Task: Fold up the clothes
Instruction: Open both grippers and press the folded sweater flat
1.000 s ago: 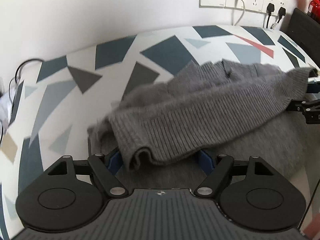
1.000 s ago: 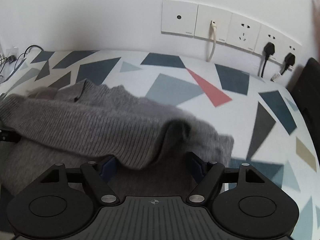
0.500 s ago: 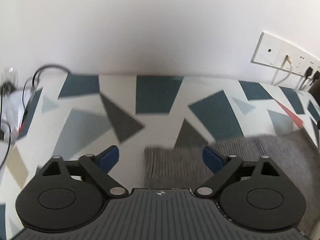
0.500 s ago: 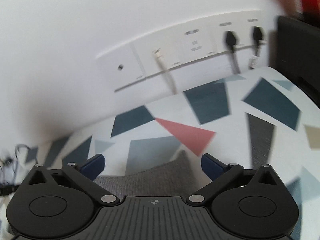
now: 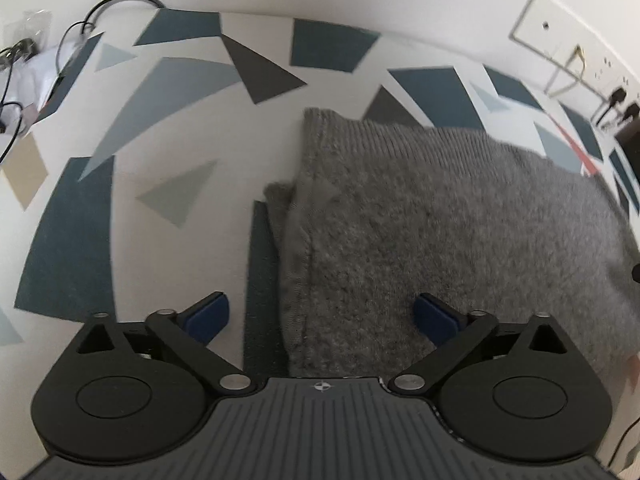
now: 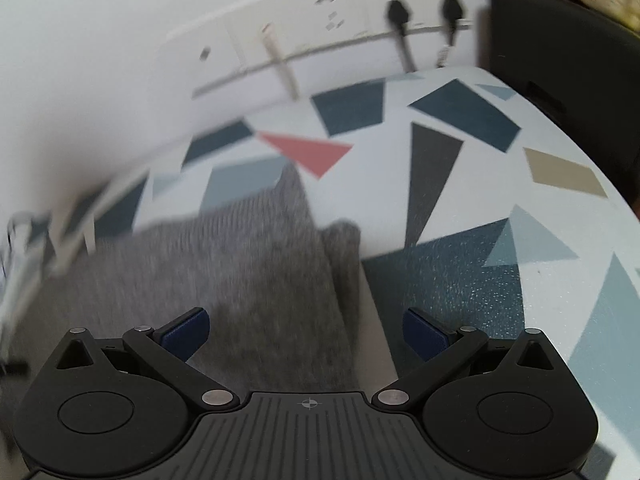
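Patterned tabletop (image 5: 168, 88): grey knit sweater (image 5: 440, 216), just released, lies folded between the wide-open, empty jaws of left gripper (image 5: 322, 316) and right gripper (image 6: 306, 330); fold apparently complete.

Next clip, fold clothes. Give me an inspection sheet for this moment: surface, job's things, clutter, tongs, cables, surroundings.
Surface: tablecloth white with blue, grey, tan and red shapes.
Job's things: grey sweater lying folded flat; a bit of fabric pokes out at each side edge.
Clutter: clear plastic packet at the far left corner.
Tongs: left tongs open, empty; right tongs open, empty; each above a sweater edge.
Cables: black cable by the packet; plugs in the wall sockets.
Surroundings: white wall; dark object at right.
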Tool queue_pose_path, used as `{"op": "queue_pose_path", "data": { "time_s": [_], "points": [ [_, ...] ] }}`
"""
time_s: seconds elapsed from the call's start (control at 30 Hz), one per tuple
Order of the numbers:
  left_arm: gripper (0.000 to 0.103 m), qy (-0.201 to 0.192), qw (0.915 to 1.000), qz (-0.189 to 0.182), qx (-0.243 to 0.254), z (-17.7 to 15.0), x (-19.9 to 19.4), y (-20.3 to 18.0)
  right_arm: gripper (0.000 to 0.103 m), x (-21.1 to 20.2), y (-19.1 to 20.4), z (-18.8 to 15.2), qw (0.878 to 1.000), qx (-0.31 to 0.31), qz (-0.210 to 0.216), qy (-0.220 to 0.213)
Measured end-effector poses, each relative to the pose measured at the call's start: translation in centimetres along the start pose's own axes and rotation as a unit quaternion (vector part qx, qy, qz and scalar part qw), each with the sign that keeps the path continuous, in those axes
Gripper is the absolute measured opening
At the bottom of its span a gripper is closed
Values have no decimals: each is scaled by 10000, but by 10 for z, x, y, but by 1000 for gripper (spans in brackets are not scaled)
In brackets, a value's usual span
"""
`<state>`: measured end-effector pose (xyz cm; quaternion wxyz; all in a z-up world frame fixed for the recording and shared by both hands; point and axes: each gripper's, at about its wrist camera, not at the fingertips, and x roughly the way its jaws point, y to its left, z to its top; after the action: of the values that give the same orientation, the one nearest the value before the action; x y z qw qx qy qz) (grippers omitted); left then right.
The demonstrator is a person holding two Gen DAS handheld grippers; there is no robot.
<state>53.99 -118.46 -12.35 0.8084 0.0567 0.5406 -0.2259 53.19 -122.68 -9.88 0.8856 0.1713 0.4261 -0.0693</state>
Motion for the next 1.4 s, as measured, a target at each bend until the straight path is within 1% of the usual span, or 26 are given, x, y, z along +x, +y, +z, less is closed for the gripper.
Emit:
{"op": "queue_pose_path", "data": {
  "time_s": [0.1,0.2,0.3,0.43,0.5,0.9,1.03,1.17,1.27,1.4],
  "points": [
    [103,-79,10000,52,20,2,3,-5,102,8,4,-2,9995,-258,-169,5],
    [103,-112,9999,109,-12,5,5,-9,102,19,3,2,9997,-174,-131,60],
    [103,-125,9999,103,32,8,6,-10,102,26,8,8,9998,-180,-91,-53],
    [103,-152,9998,70,96,9,7,-10,102,36,23,16,9992,-355,-155,18],
    [103,-234,9996,82,121,7,7,-11,102,40,29,19,9986,-475,-225,73],
    [103,-574,9982,-2,155,-1,4,-9,102,43,31,19,9985,-478,-262,-7],
    [103,-541,9984,-5,184,1,4,-10,102,43,32,18,9984,-477,-306,-58],
    [103,-425,9986,-151,285,5,3,-5,102,44,33,19,9983,-464,-339,-46],
    [103,-393,9989,-266,57,5,-1,8,102,44,33,20,9984,-462,-322,2],
    [103,-381,9990,-223,-21,4,-2,17,102,44,33,19,9985,-445,-326,-36]
  ]
}}
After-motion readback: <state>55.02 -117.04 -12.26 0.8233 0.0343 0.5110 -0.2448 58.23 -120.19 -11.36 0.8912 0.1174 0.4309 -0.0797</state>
